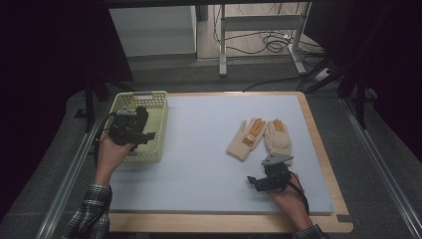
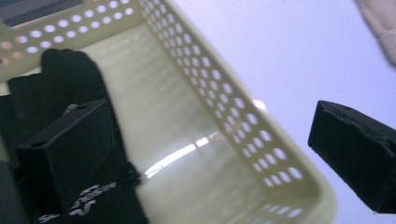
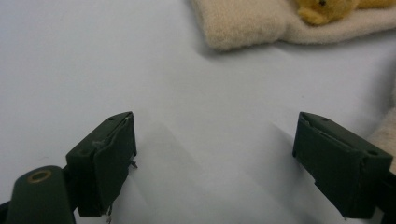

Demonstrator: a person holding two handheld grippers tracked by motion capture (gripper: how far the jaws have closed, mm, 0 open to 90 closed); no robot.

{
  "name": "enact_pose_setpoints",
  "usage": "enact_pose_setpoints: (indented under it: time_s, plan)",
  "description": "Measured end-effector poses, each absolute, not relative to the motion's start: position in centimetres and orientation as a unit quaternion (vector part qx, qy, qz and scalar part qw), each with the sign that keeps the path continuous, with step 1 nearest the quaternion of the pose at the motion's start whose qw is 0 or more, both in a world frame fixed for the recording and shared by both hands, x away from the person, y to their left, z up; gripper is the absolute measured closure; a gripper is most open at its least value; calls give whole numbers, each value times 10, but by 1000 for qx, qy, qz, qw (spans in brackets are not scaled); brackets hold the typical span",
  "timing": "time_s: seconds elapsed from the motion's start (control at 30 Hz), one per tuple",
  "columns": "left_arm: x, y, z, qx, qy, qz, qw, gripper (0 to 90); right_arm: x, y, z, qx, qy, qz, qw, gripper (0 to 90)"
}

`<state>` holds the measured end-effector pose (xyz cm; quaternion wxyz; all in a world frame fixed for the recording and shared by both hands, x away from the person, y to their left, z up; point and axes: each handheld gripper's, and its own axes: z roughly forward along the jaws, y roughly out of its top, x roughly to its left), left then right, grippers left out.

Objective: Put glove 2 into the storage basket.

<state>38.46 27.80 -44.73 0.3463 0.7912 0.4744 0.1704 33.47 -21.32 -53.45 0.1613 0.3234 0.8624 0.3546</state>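
The left tongs (image 1: 144,130) hang over the pale green basket (image 1: 158,130) at the left side of the surface (image 1: 199,149); they are spread wide and hold nothing. In the left gripper view one jaw sits inside the basket and the other sits outside it, over the light surface, so the basket's wall with its little holes (image 2: 233,116) runs between them. A black cloth thing (image 2: 65,88) lies in the basket, down by the inside jaw (it has some white letters on it, too blurry to read); I cannot tell if the jaw touches it.

The right tongs (image 1: 255,181) are near the front of the surface, on the right side; they are spread wide too, and they hold nothing. Two cream gloves lie side by side just past them, fingers pointing away from the person; the left glove (image 1: 244,142) has a small orange toy patch on it, and the right glove (image 1: 278,142) has orange at its fingertips. The grey plate on top of the right tongs covers a bit of the right glove's cuff in the high view. In the right gripper view the edge of a glove (image 3: 243,23) is well ahead of the jaws, with bare surface between them; a bit more cream cloth peeks in at the right edge.
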Motion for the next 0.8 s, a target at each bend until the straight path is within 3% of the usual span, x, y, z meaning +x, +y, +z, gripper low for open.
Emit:
enact_pose_setpoints:
  time_s: [0.8]
  plan:
    - [337, 185, -463, 831, 363, 150, 394, 7, 334, -213, -534, 325, 862, 354, 163, 130]
